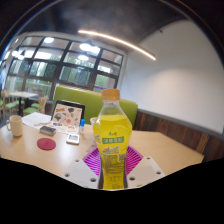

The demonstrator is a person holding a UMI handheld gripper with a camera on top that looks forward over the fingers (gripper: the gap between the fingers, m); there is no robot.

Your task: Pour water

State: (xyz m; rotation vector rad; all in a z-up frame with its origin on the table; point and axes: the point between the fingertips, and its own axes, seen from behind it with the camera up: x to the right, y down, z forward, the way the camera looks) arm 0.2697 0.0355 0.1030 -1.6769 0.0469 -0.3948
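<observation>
1. While the gripper (113, 172) points forward over a pale table (170, 150), a yellow bottle (112, 135) stands upright between its two fingers.
2. Pink pads (93, 160) on the fingers' inner faces lie against both sides of the bottle's lower half, so the fingers are closed on the bottle and grip it.
3. An orange cap (111, 95) tops the bottle, and a yellow label with small print wraps its middle.
4. Yellow liquid fills the bottle nearly up to its neck.
5. Whether the bottle's base touches the table cannot be told, since the fingers hide it.
6. To the left of the bottle, on the table, lies a round dark-pink coaster (45, 144).
7. Farther left of the bottle than the coaster stands a white mug (15, 125), near the table's edge.
8. Between the mug and the bottle, beyond the coaster, sit a small dark box (47, 129) and a propped printed card (67, 116).
9. Behind the bottle, a green seat back (80, 97) rises past the table's far side.
10. Above and behind the bottle, large windows (70, 65) with dark frames span the wall, and a long ceiling light strip (120, 44) runs overhead.
</observation>
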